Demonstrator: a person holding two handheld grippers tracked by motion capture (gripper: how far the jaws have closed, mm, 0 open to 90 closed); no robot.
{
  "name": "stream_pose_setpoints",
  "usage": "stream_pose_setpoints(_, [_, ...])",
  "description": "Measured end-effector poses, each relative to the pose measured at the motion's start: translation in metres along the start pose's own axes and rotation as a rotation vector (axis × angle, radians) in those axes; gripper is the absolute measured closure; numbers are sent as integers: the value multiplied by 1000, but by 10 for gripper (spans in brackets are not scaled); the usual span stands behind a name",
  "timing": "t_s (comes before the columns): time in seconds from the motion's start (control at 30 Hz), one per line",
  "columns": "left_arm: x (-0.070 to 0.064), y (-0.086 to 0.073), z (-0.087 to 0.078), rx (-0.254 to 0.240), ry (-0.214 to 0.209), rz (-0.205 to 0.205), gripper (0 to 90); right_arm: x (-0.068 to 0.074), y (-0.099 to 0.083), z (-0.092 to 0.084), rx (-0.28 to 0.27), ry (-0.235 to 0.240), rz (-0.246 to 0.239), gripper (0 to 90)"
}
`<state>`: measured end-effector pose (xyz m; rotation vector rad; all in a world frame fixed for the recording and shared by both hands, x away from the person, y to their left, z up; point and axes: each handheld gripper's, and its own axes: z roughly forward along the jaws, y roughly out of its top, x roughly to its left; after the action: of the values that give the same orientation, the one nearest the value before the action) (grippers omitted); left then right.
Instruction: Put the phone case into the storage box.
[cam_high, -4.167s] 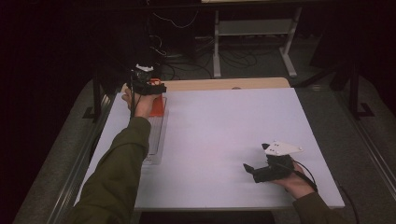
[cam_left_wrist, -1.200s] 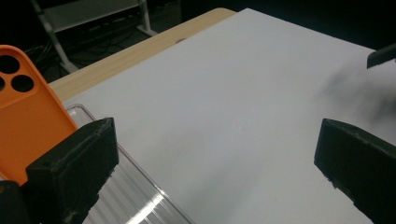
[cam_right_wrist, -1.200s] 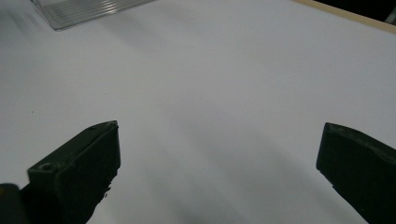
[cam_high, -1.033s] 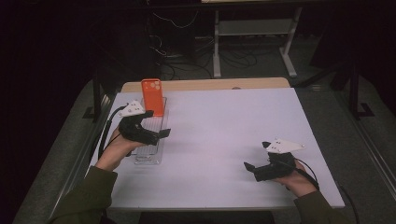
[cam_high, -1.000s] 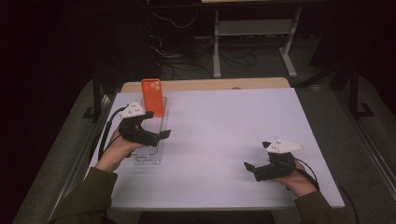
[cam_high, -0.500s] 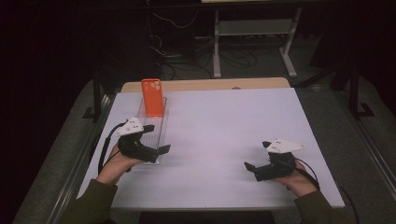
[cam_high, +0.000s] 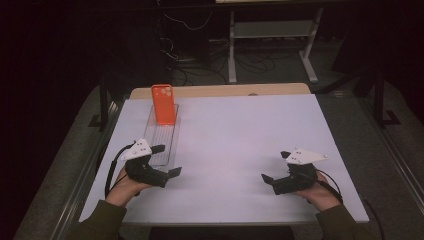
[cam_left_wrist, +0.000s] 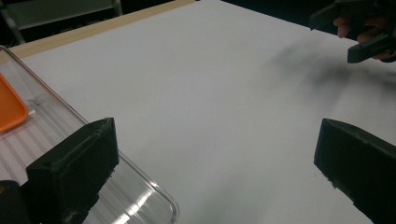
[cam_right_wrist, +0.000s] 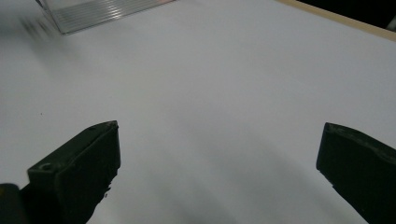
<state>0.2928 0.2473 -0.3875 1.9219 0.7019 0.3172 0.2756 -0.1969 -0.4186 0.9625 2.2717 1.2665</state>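
Orange rectangular phone (cam_high: 164, 103) stands propped at the far end of the clear ribbed plastic tray (cam_high: 161, 145) on the white table (cam_high: 235, 145), placement apparently complete; left tongs (cam_high: 167, 161) and right tongs (cam_high: 274, 170) released, empty, resting near.

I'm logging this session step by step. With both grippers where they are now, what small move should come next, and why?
Probably none beyond resting. The orange phone already stands propped at the far end of the clear tray. The left gripper is open beside the tray's near end, holding nothing; the right gripper is open over bare table. The placing looks done.
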Motion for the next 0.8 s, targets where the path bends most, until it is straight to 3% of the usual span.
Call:
stream_pose_setpoints(0.07, [0,-2,-1,-1,1,17,0,0,0,0,-1,-1,0,0])
stream_pose_setpoints(0.2, [-2,-8,0,-1,-3,-6,0,1,2,-1,-6,1,1,0])
stream_pose_setpoints(0.43, [0,-13,4,13,-7,11,0,2,3,-2,-13,7,4,0])
stream_pose_setpoints(0.57, [1,-15,4,12,-9,-8,0,1,4,-3,-15,5,0,0])
stream_pose_setpoints(0.8, [2,-15,4,15,-11,0,0,2,4,-3,-20,9,-2,0])
